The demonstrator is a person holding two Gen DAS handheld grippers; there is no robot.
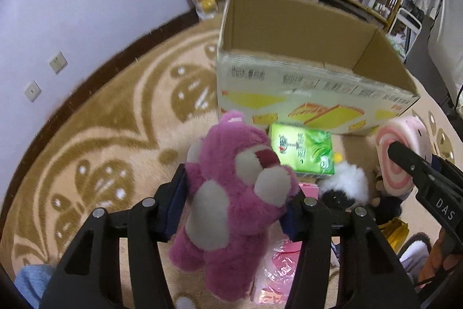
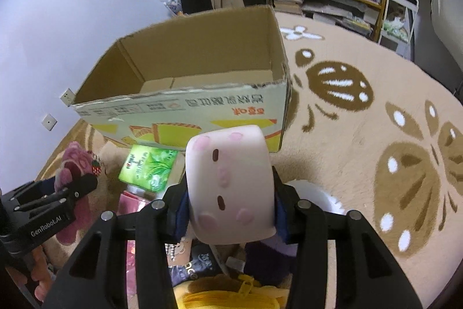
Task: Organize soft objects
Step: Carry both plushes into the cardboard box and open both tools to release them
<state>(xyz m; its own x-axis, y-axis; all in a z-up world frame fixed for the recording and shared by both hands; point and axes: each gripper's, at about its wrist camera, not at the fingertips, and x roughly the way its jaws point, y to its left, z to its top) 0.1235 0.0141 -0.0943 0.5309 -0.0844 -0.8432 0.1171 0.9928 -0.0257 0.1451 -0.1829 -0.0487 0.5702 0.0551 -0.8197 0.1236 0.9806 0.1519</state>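
**Both toys gripped, box drop-off pending**

While both grippers were loaded, the step in hand looked like carrying each toy over the box rim and letting go inside. The left gripper [image 1: 237, 193] had its jaws clamped on the fuzzy magenta plush bear with cream patches [image 1: 234, 193], held about the torso, head fwd of the jaws and legs hanging back below them. The right gripper [image 2: 230, 199] had its jaws clamped on the pale pink squishy foam block with a printed face [image 2: 230, 181], which stuck out fwd past the fingertips. The open-topped corrugated cardboard box with yellow print [image 1: 303, 54] stood ahead of both sets of jaws, well beyond the tips; its floor looked bare.

To do it well, IMO: lift enough that the bear's dangling legs clear the near wall, go one gripper at a time so they don't crowd the opening, and open only once the toy is past the rim. Plush gives under the pads, so grip could slip w/ a fast swing.

Below the jaws lay a green printed tea carton [image 1: 302, 151], a white-and-black fluffy toy [image 1: 345, 184] and pink wrapped packets [image 1: 277, 268] on the beige patterned carpet [image 1: 101, 135].
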